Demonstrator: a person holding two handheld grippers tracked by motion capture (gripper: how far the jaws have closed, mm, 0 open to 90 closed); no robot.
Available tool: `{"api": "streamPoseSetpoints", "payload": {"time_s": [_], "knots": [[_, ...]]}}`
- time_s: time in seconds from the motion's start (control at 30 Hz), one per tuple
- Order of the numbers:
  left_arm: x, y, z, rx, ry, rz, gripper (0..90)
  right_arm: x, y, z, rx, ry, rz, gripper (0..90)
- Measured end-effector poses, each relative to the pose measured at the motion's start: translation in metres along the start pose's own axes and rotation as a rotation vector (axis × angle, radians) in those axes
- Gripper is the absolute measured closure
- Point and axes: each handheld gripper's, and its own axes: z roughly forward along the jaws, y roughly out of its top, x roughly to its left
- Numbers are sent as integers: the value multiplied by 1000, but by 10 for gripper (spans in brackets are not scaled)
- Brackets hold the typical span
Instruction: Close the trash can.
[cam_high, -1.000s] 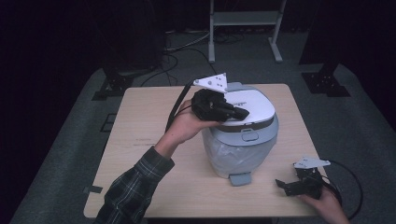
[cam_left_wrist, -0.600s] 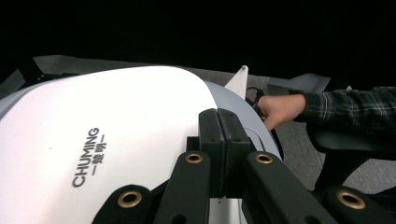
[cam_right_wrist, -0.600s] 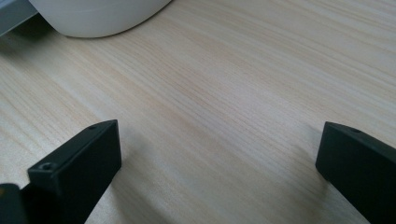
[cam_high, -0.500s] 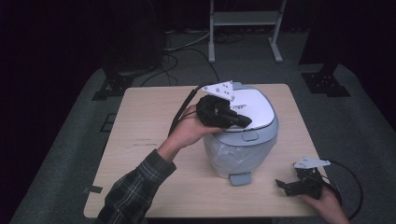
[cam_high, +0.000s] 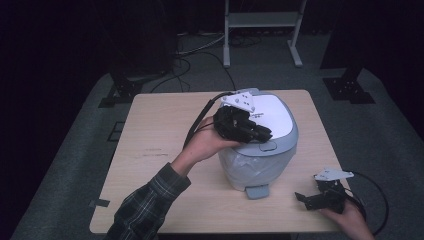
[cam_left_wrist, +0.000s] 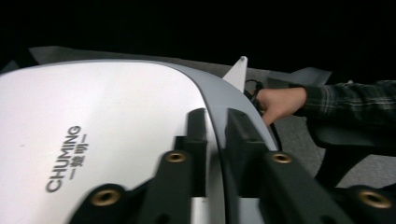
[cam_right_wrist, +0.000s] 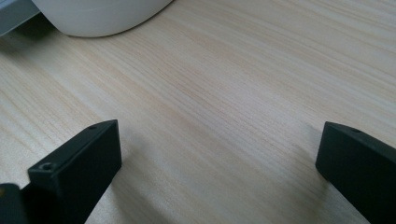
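A small grey bin (cam_high: 260, 167) with a bag liner stands on the wooden table (cam_high: 150, 150), its white lid (cam_high: 275, 112) down. My left gripper (cam_high: 264, 134) lies across the lid's near edge, pointing right. In the left gripper view its jaws (cam_left_wrist: 215, 119) rest over the lid (cam_left_wrist: 93, 107) with a narrow gap between them; they have just been opening, and only the lid's grey rim shows in the gap. My right gripper (cam_high: 301, 198) sits on the table at the front right, open wide (cam_right_wrist: 217, 149) over bare wood, with the bin's base (cam_right_wrist: 98, 14) beyond it.
A grey foot pedal (cam_high: 257, 191) sticks out from the bin's front toward the table's near edge. Cables trail from both grippers. A metal stand (cam_high: 262, 20) and dark equipment feet stand on the floor behind the table.
The left gripper has slid a little toward the lid's near edge. The right gripper has stayed where it was.
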Motion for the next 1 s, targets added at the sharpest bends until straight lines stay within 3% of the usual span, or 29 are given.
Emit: {"api": "streamPoseSetpoints", "payload": {"time_s": [0.1,0.13,0.17,0.3,0.6,0.73,1.0], "knots": [[-1,1,-3,-6,8,2,666,0,0,0,0,0,0,0],[-1,1,-5,-16,5,-2,666,0,0,0,0,0,0,0],[-1,0,-7,-21,14,-10,594,0,0,0,0,0,0,0],[1,-2,-15,-41,27,-34,495,0,0,0,-1,1,-1,0],[2,-18,-42,-80,82,-89,276,0,0,0,-1,2,-1,0],[1,-30,-56,-104,118,-104,202,0,0,0,0,2,-1,0],[-6,-69,-89,-144,219,-142,157,0,0,0,0,2,-1,0]]}}
